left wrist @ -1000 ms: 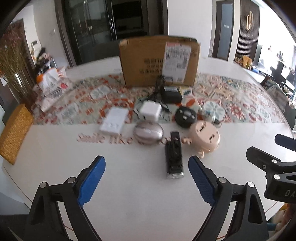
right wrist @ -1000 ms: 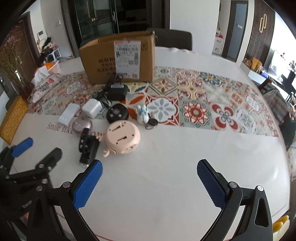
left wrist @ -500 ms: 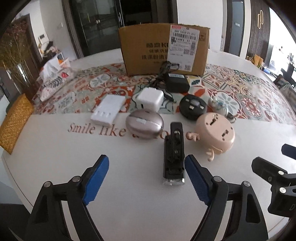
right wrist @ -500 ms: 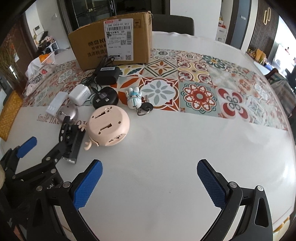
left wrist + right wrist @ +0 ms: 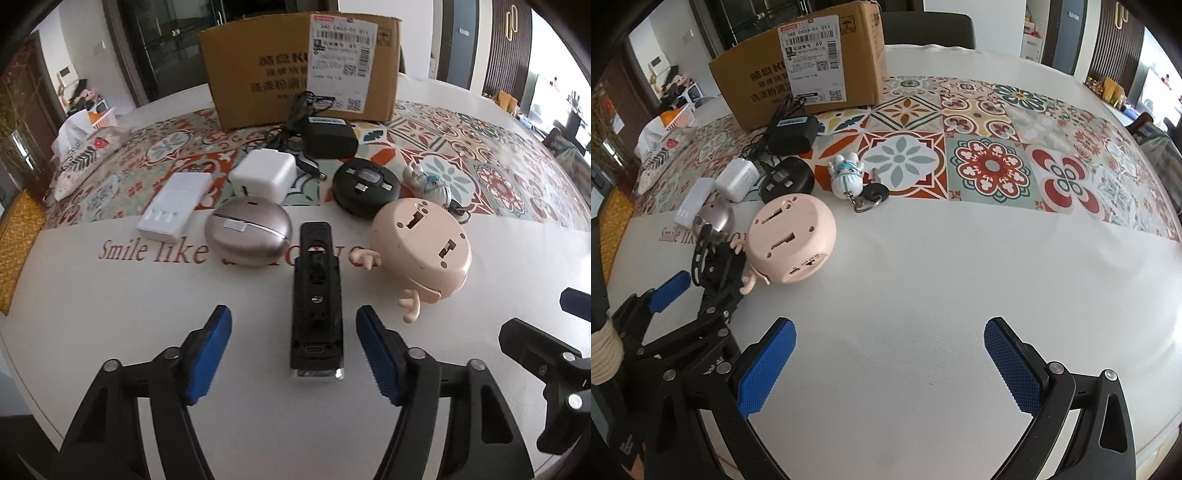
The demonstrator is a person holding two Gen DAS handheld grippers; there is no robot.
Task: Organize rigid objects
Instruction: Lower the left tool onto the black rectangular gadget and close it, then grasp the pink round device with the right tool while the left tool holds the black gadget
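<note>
Both grippers point down at the white table (image 5: 923, 288). Left gripper (image 5: 293, 345) has just been closing its blue jaws; one long black gadget (image 5: 317, 295) lies between them, not touched yet. Right gripper (image 5: 888, 363) has wide open jaws with nothing inside. Just past the gadget, the table says "Smile like". Near it sit one pink round thing (image 5: 421, 247), one silver egg-shaped case (image 5: 248, 236), one white charger (image 5: 264, 173) and one black disc (image 5: 365, 184). Farther back stands one cardboard box (image 5: 295, 70); its label reads "A9".
</note>
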